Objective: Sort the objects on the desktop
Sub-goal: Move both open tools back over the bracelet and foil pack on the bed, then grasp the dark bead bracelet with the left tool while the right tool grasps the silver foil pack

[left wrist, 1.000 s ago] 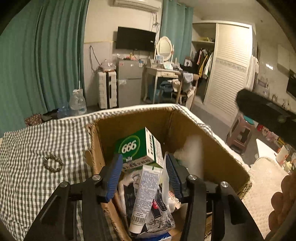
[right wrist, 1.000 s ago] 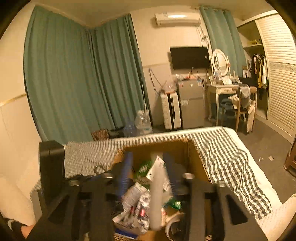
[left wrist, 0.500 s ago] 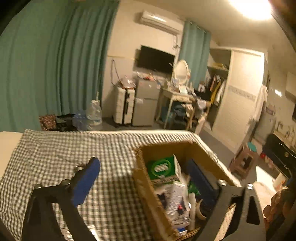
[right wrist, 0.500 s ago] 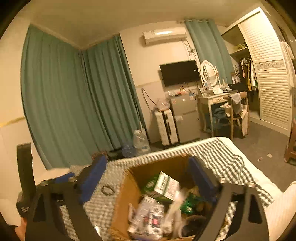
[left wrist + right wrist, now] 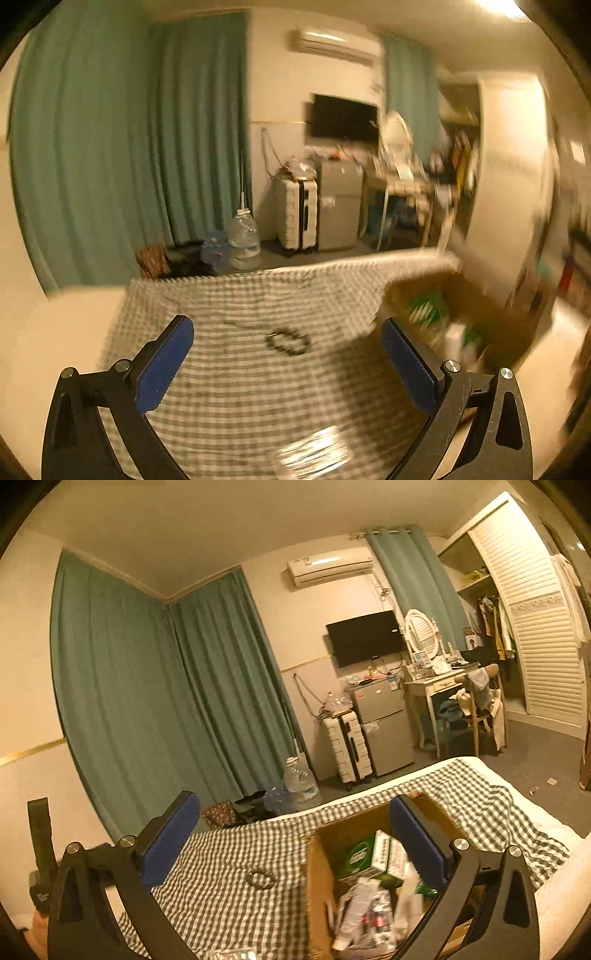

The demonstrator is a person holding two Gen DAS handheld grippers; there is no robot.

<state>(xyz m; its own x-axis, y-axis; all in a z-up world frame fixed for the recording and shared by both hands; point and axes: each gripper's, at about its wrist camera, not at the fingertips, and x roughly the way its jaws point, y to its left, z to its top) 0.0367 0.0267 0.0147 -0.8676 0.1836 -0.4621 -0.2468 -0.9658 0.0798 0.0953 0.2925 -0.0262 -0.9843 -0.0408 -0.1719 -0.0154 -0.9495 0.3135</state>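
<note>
Both grippers, left gripper (image 5: 286, 345) and right gripper (image 5: 295, 825), have left the cardboard box (image 5: 317, 864) spread and empty; its contents look sorted, 1 bracelet (image 5: 288, 341) lies mid-frame on the checked surface (image 5: 240, 387).

I'm seeing teal curtains (image 5: 147, 686) on two walls, a wall TV (image 5: 364, 637), an AC unit (image 5: 328, 566) above, a small grey fridge (image 5: 384, 723), a white suitcase (image 5: 349, 744), and a louvered wardrobe (image 5: 535, 627) under warm yellowish light.
</note>
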